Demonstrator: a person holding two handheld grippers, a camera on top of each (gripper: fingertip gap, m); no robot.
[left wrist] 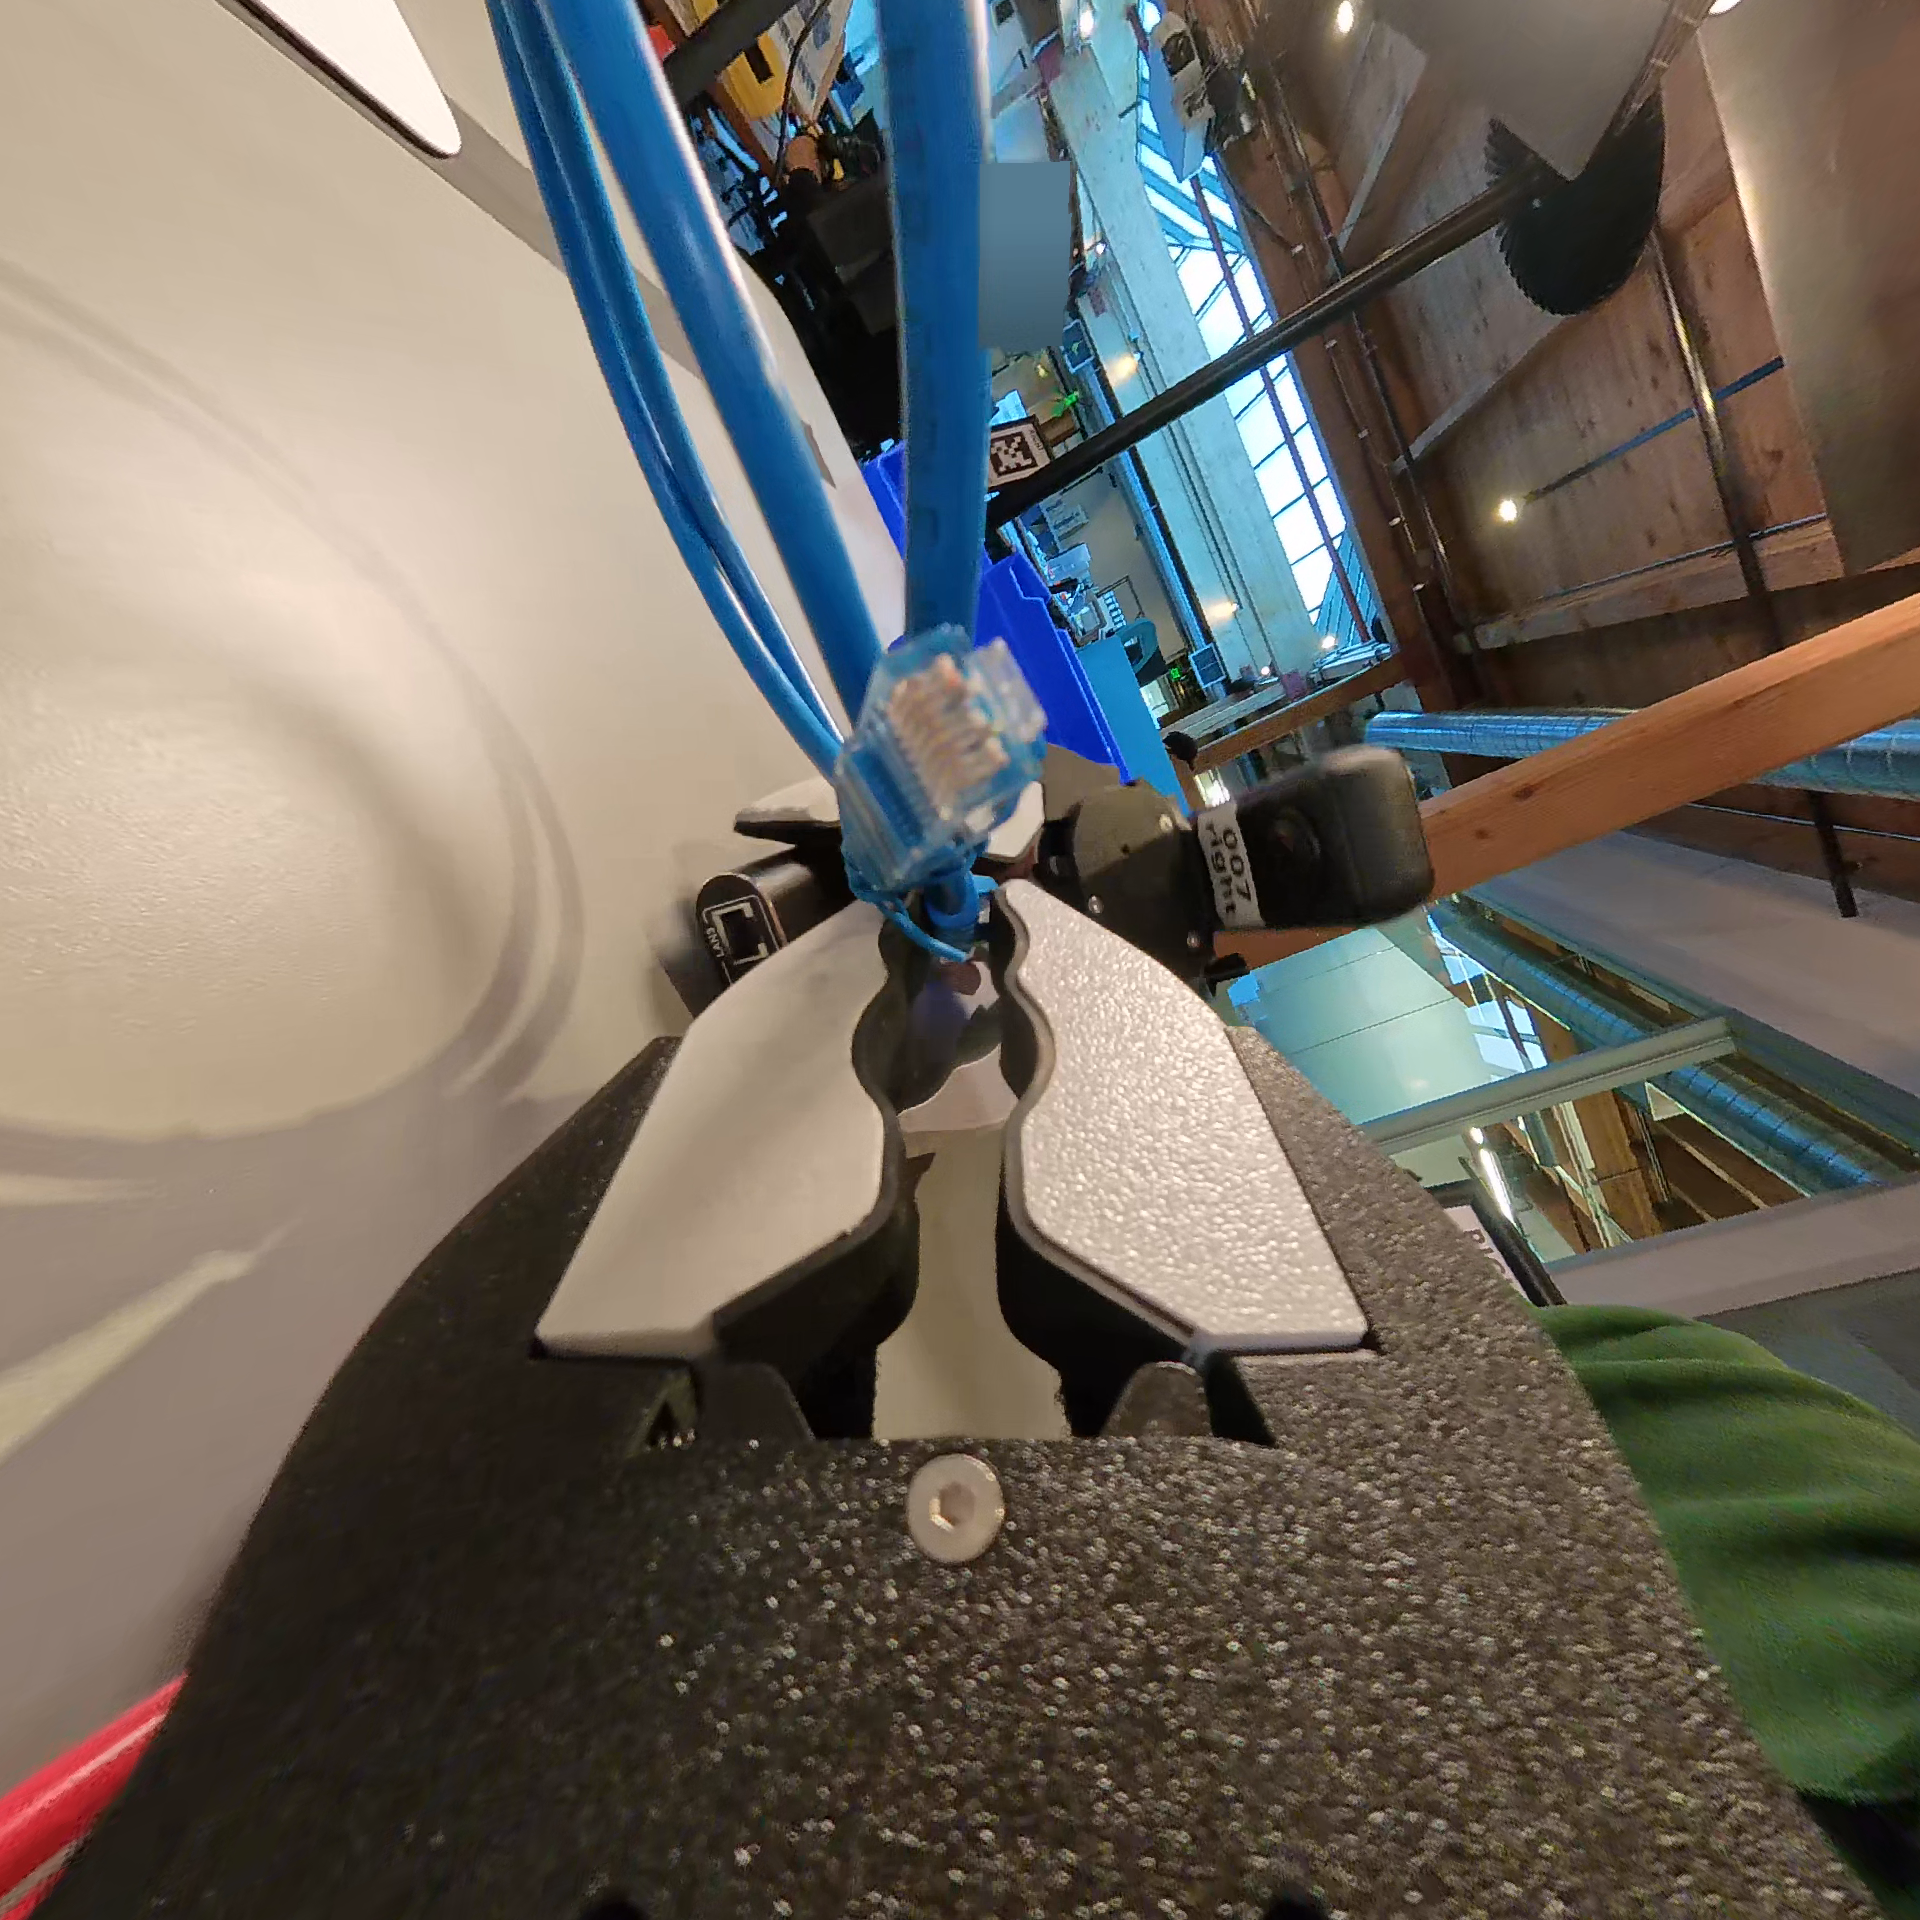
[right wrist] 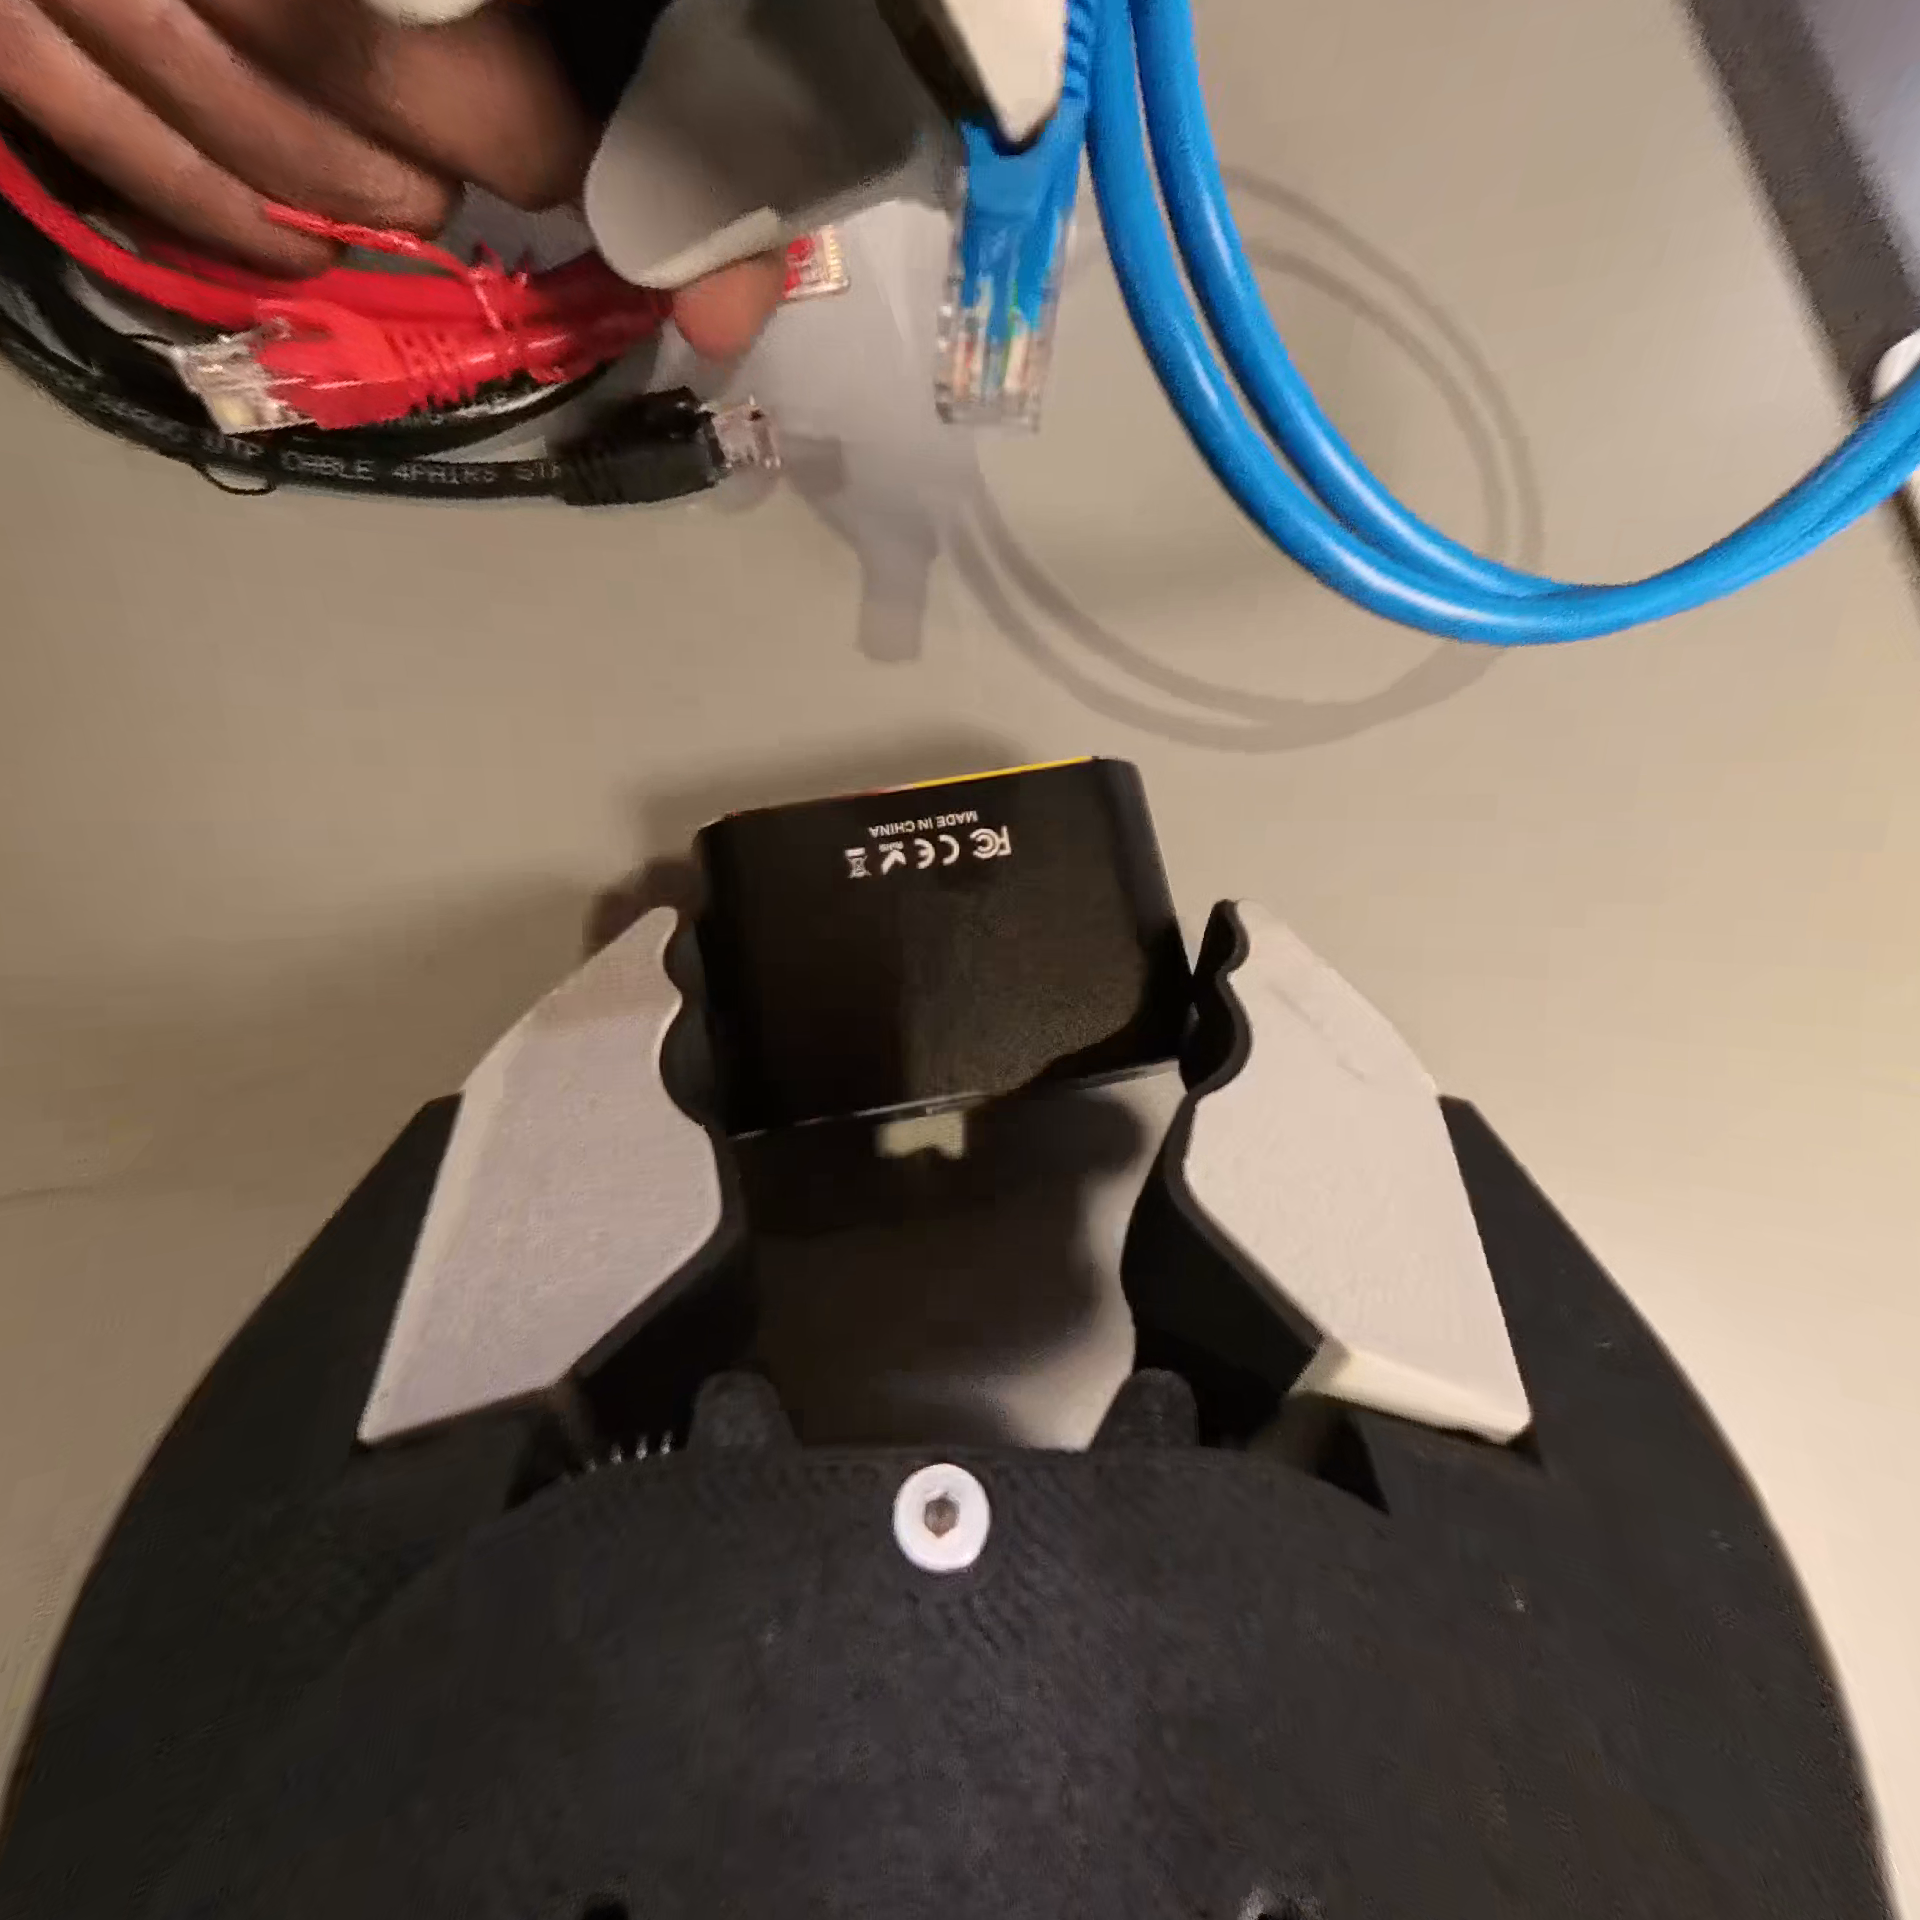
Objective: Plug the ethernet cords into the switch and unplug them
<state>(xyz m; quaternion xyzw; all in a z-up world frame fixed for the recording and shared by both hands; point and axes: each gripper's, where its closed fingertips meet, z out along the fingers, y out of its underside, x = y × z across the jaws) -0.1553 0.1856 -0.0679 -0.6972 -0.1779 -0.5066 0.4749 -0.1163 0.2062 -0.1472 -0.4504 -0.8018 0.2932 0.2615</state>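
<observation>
The right gripper [right wrist: 940, 997] clamps the black switch [right wrist: 935, 956] between its two pale fingers [right wrist: 566, 1132], lifted a little above the beige table [right wrist: 312, 831]; bare tabletop runs across the middle band of the right wrist view, between the switch and the cords along the top. At the right edge the blue cord [right wrist: 1351, 520] hangs in a doubled loop and casts ring shadows on the table below it.

In the left wrist view the left gripper [left wrist: 940, 914] is closed on the blue cord [left wrist: 935, 312] just behind its clear plug [left wrist: 940, 743], which sits at frame centre with its contacts facing the camera; the cord's strands rise to the upper edge. Behind the plug a port face of the switch [left wrist: 740, 920] peeks out, close by, though how near plug and port are is hard to judge here. Only this view shows the room beyond: wooden beams, windows, a blue bin [left wrist: 1049, 665] and a green sleeve [left wrist: 1766, 1558] at lower right.

Only the right wrist view shows the upper left corner, where a bare hand [right wrist: 260, 114] rests on a bundle of red cord [right wrist: 416, 343] and black cord [right wrist: 468, 468], their plugs lying on the table. The left gripper's pale fingers [right wrist: 717, 166] come in from the top centre, with the blue plug [right wrist: 992, 343] dangling below them, well apart from the switch.
</observation>
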